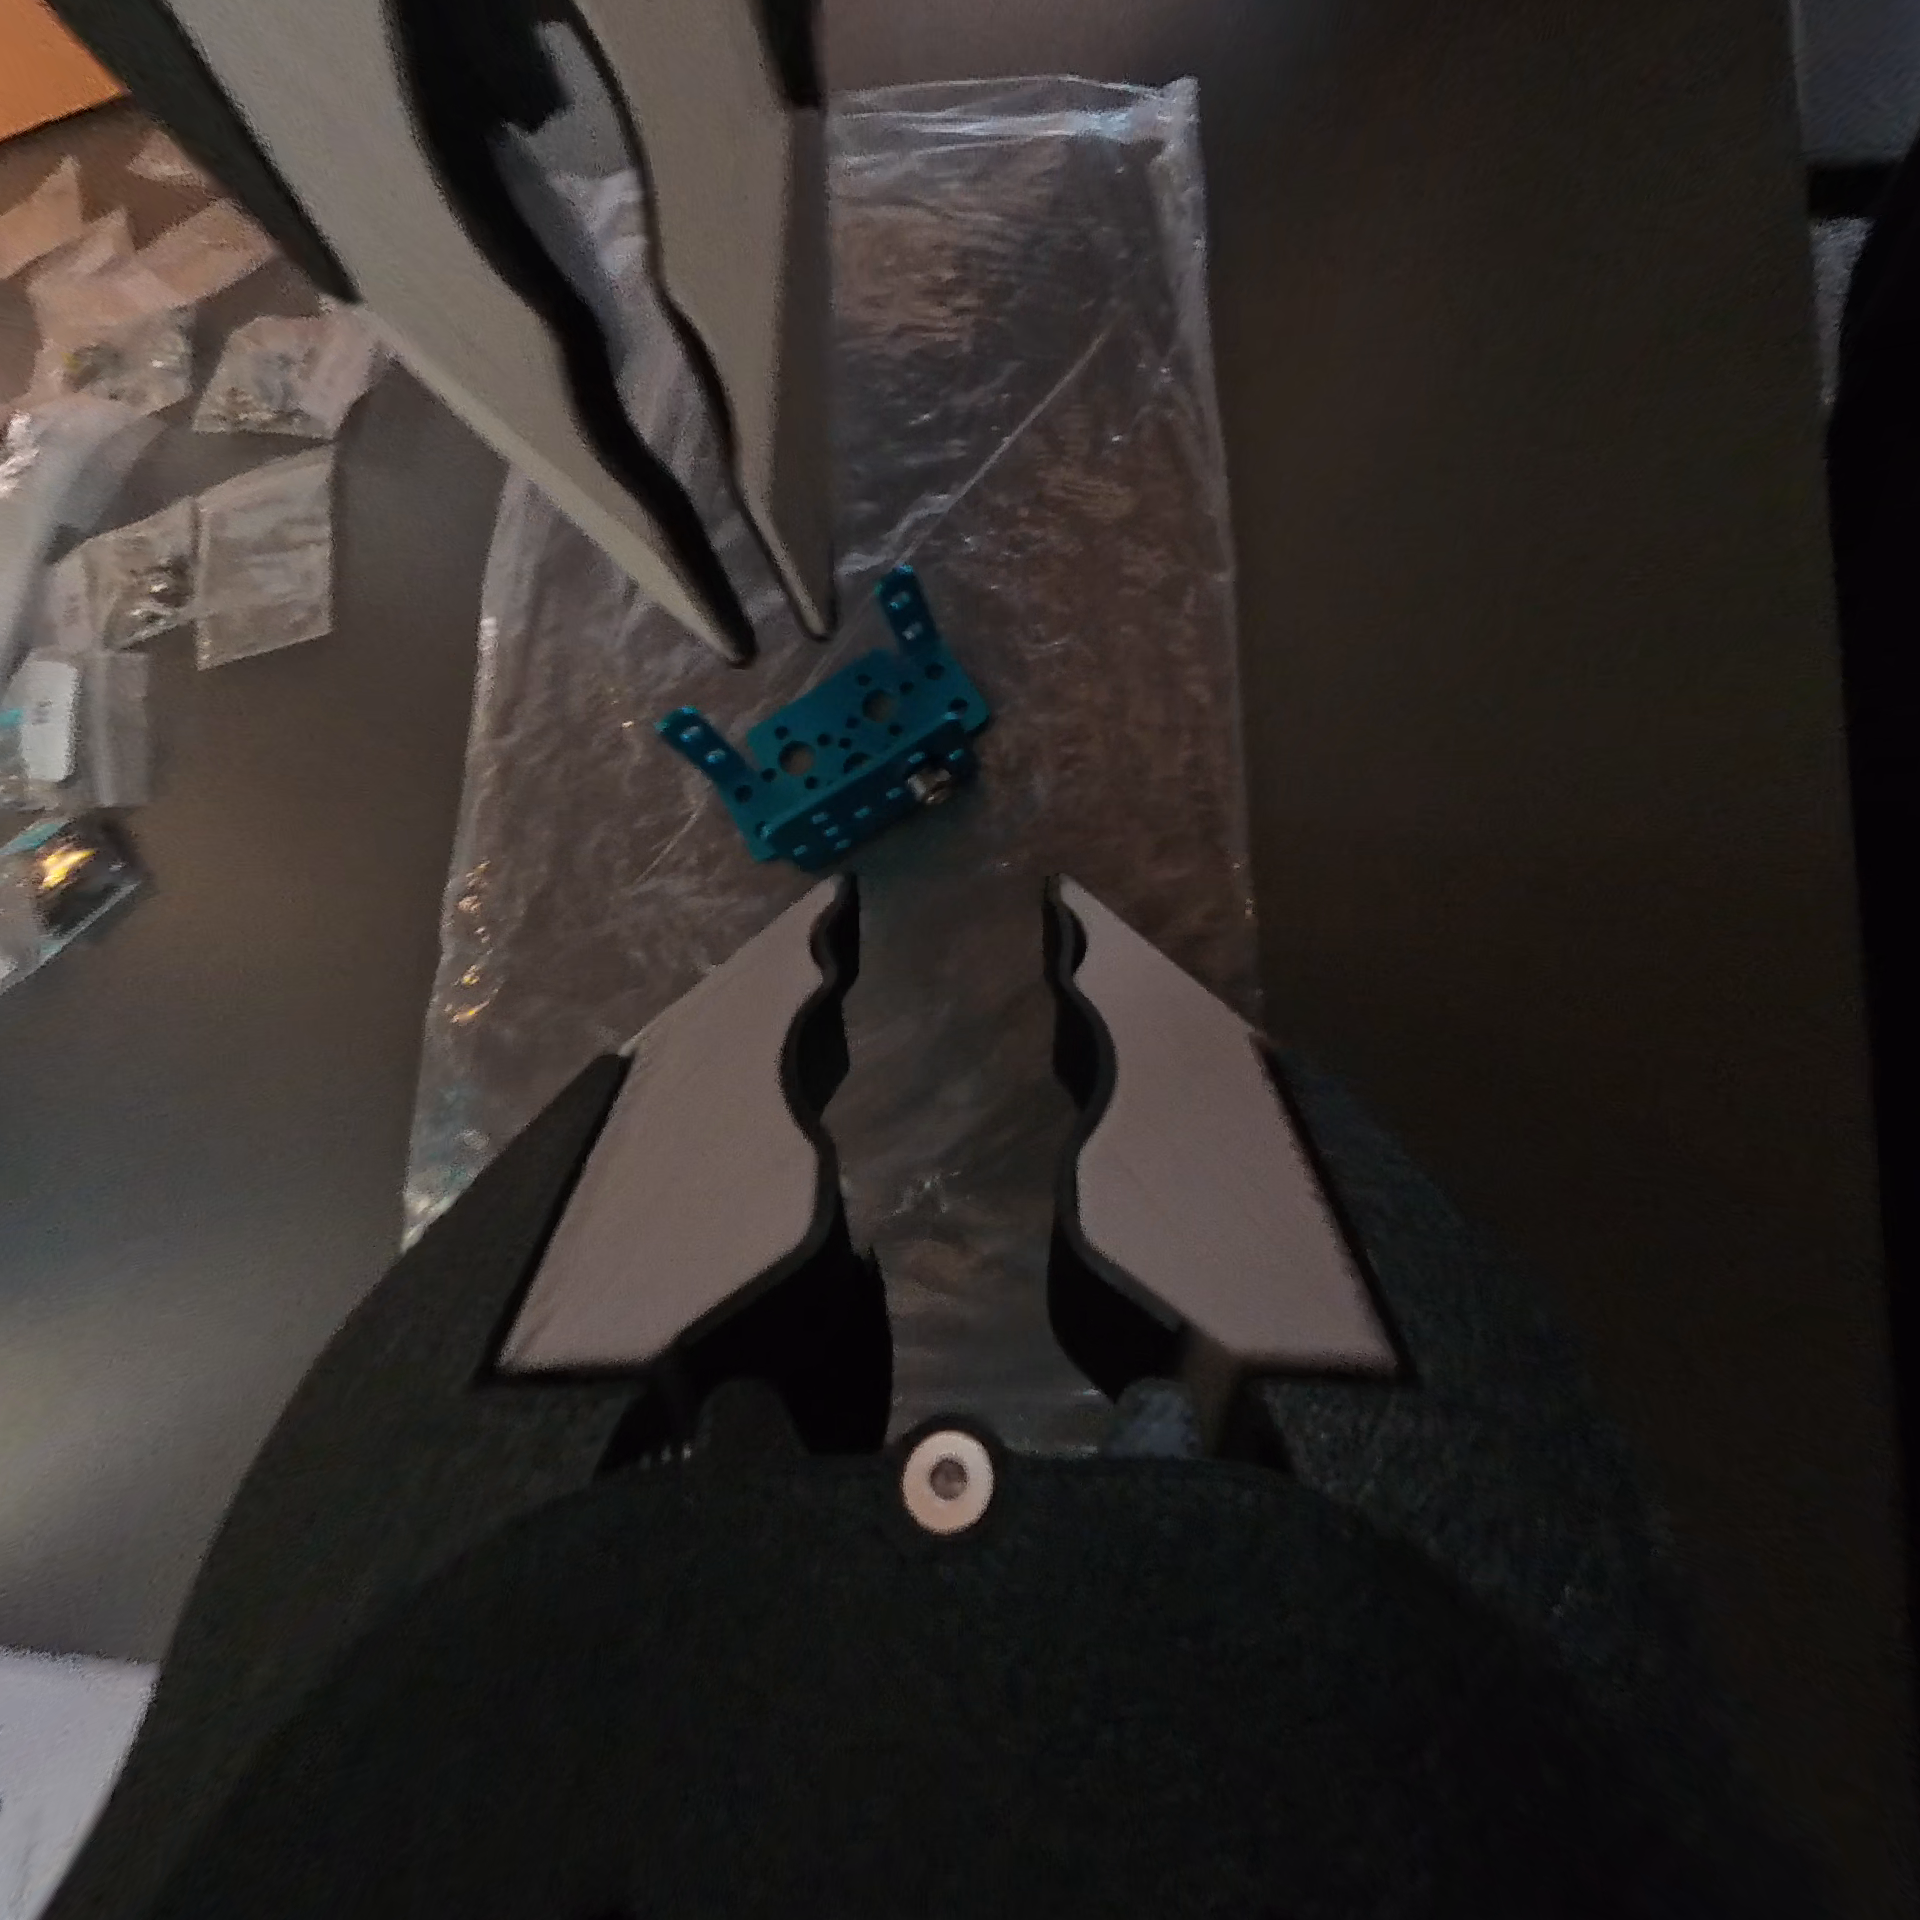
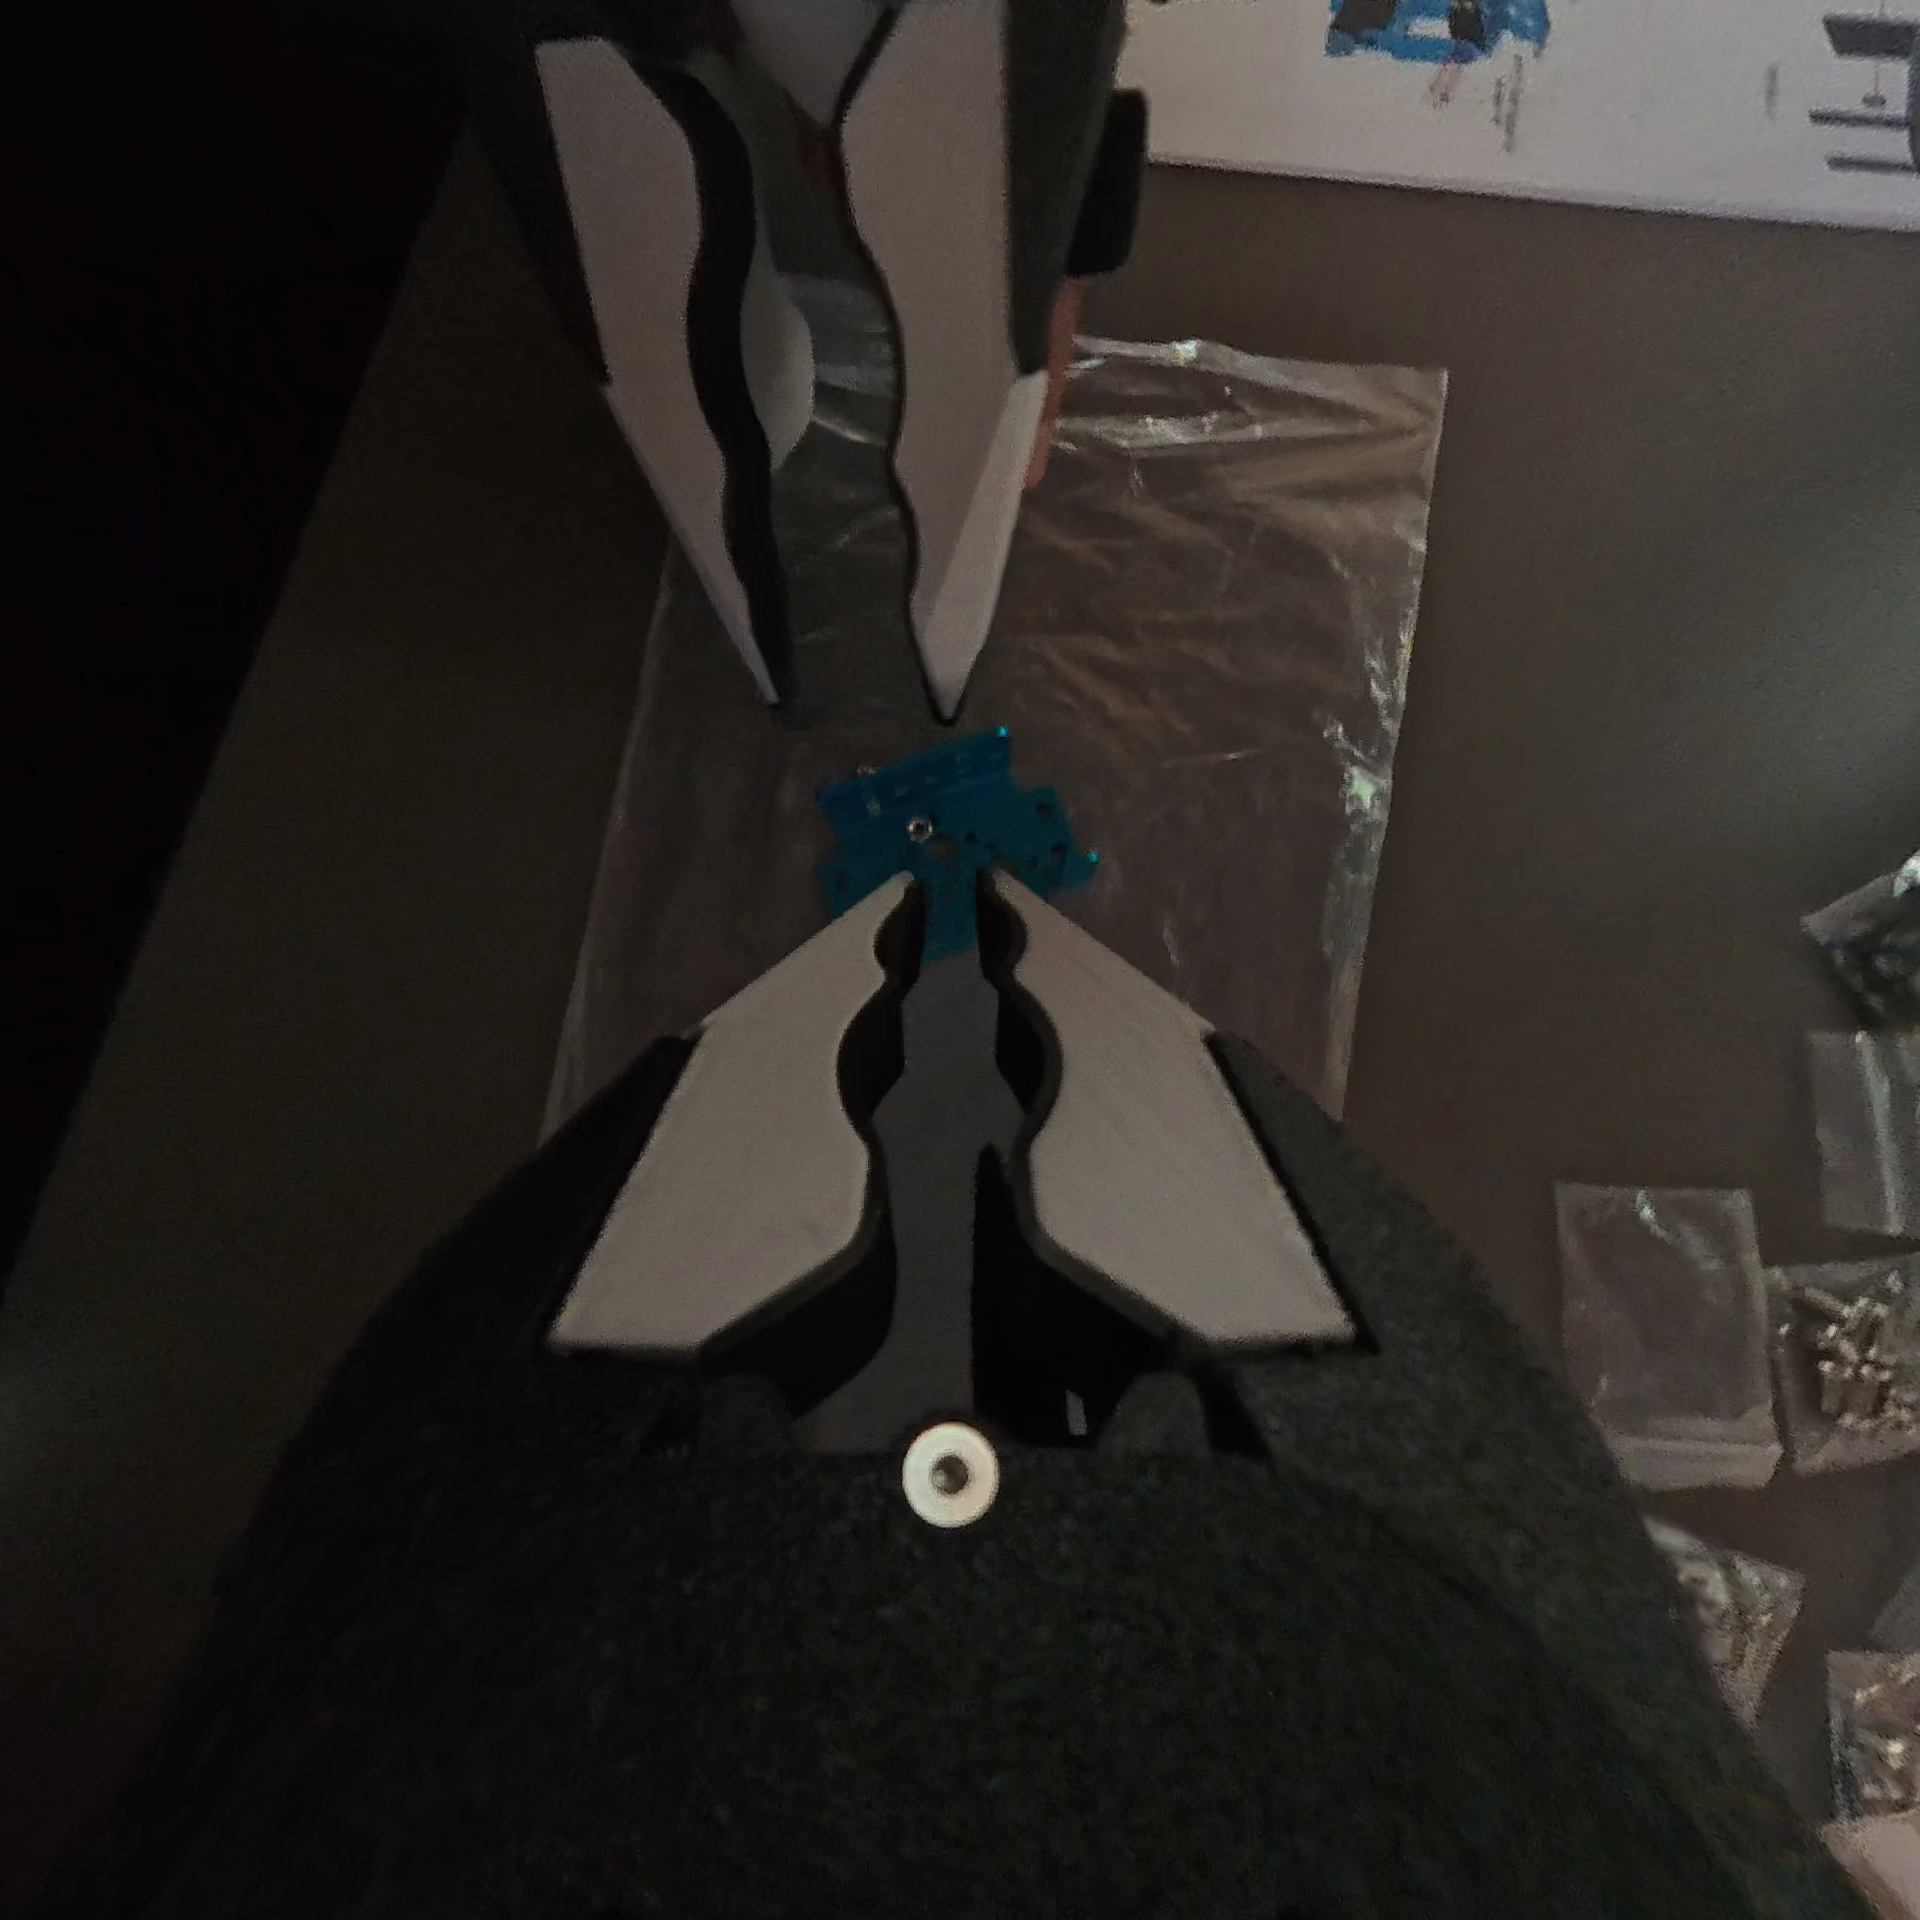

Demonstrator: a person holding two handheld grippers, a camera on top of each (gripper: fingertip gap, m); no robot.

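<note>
A small blue metal bracket [image 1: 862, 748] with many holes, two prongs and a silver screw [image 1: 928, 790] lies on a flat clear plastic bag [image 1: 1039, 416]. My left gripper [image 1: 951, 883] is open, its tips just short of the bracket's near edge. My right gripper [image 1: 781, 639] comes from the far side, jaws nearly together with a narrow gap, tips close over the bracket between its prongs. In the right wrist view the bracket [image 2: 935, 810] lies just beyond my right gripper [image 2: 945, 876], with blue showing in the gap between its fingers. The left gripper [image 2: 860, 707] faces it.
The bag [image 2: 1195, 623] lies on a dark brown table [image 2: 1558, 727]. Several small bags of hardware [image 1: 260, 520] lie to the left, and show in the right wrist view [image 2: 1662, 1320]. A white printed sheet [image 2: 1558, 94] lies at the far edge. One gripper's finger ends stand about 5 cm off the other's.
</note>
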